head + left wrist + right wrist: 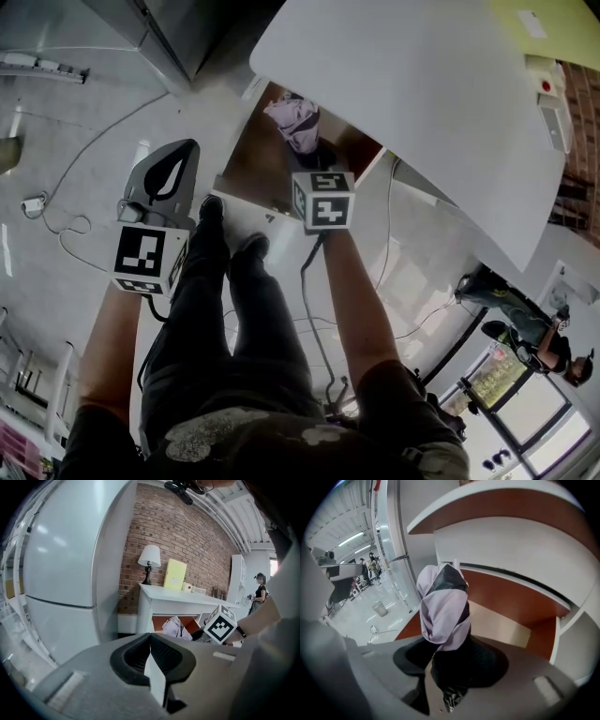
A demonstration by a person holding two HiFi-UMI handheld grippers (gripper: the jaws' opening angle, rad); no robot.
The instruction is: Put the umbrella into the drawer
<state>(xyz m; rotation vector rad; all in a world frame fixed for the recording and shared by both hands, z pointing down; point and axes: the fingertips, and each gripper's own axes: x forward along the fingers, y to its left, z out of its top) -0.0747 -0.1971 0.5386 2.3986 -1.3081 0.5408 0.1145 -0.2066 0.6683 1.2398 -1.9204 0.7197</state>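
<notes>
A folded umbrella (295,122) in lilac and black fabric stands up between the jaws of my right gripper (450,663), which is shut on its dark lower part. It hangs over an open drawer (246,161) with a brown inside, under the white table (403,84). In the right gripper view the umbrella (443,611) fills the middle, with the drawer's tan bottom (506,627) behind it. My left gripper (186,148) is to the left of the drawer over the floor, shut with nothing in it. In the left gripper view its jaws (150,637) meet, and the drawer (161,620) and umbrella (176,627) lie ahead.
A large white fridge (61,573) stands left of the table. A lamp (149,562) and a yellow box (174,574) sit on the table top. Cables (56,225) trail on the floor. My legs (225,309) stand close to the drawer front. Another person (258,592) stands far off.
</notes>
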